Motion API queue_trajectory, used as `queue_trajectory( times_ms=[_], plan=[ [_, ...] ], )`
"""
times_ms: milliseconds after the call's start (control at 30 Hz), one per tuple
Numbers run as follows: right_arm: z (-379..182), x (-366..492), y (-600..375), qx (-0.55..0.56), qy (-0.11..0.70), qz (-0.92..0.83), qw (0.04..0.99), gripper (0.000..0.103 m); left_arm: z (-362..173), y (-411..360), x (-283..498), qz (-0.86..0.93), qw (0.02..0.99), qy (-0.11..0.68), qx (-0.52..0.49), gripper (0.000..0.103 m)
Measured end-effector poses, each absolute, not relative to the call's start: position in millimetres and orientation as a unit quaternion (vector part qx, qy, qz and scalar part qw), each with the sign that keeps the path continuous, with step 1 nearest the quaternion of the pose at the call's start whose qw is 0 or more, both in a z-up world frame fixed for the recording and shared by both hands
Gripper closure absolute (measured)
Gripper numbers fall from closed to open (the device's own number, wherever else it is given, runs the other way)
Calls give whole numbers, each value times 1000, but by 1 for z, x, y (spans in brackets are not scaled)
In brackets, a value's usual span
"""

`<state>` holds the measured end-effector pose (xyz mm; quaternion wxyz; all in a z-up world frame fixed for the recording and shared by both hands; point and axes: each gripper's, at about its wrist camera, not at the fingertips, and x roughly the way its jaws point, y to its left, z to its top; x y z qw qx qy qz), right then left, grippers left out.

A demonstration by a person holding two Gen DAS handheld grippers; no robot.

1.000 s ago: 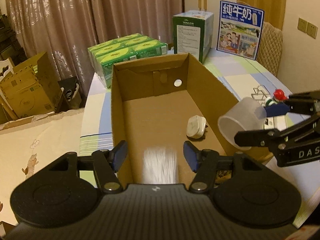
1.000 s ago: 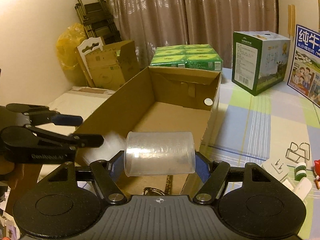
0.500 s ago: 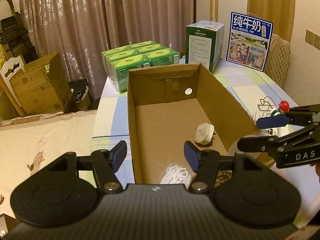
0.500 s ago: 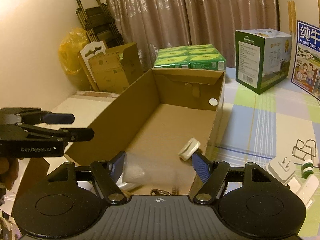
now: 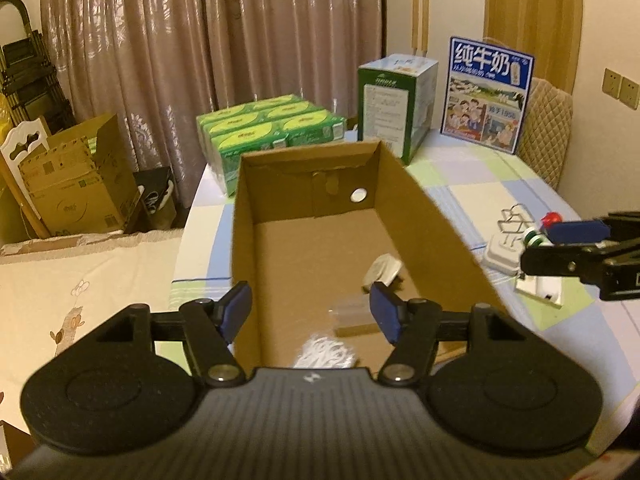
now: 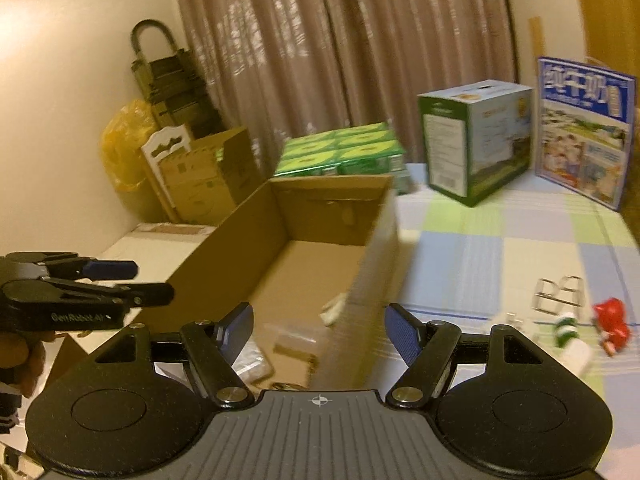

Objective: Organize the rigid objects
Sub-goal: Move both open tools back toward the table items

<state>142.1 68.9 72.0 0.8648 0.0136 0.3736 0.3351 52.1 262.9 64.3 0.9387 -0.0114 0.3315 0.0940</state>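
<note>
Evidently the clear cup [image 5: 352, 314], gripped a second ago, now lies inside the cardboard box [image 5: 436, 224]; right gripper [image 6: 319, 334] released, left gripper [image 5: 311, 312] likewise spread, empty.

Right wrist view smeared by motion, clear cup [image 6: 298, 338] in the cardboard box [image 6: 280, 240] only a blur, white plug [image 6: 334, 308] half hidden behind the box wall, red toy [image 6: 610, 326] at 3 o'clock indistinct, right gripper [image 5: 560, 246] cut by the left view's 3 o'clock edge.

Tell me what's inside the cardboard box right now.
Inside the cardboard box lie a white plug adapter, a clear plastic cup on its side, and a white lacy piece. The left gripper hides the box's near end.
</note>
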Motion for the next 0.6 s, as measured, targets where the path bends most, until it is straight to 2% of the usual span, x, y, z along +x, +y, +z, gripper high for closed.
queue_trajectory(
  times_ms=[333, 600],
  plan=[
    [82, 117, -28, 17, 363, 233, 902, 33, 89, 189, 56, 42, 952, 303, -27, 40],
    [70, 102, -98, 15, 389, 163, 906, 33, 85, 121, 77, -11, 953, 303, -25, 38]
  ],
)
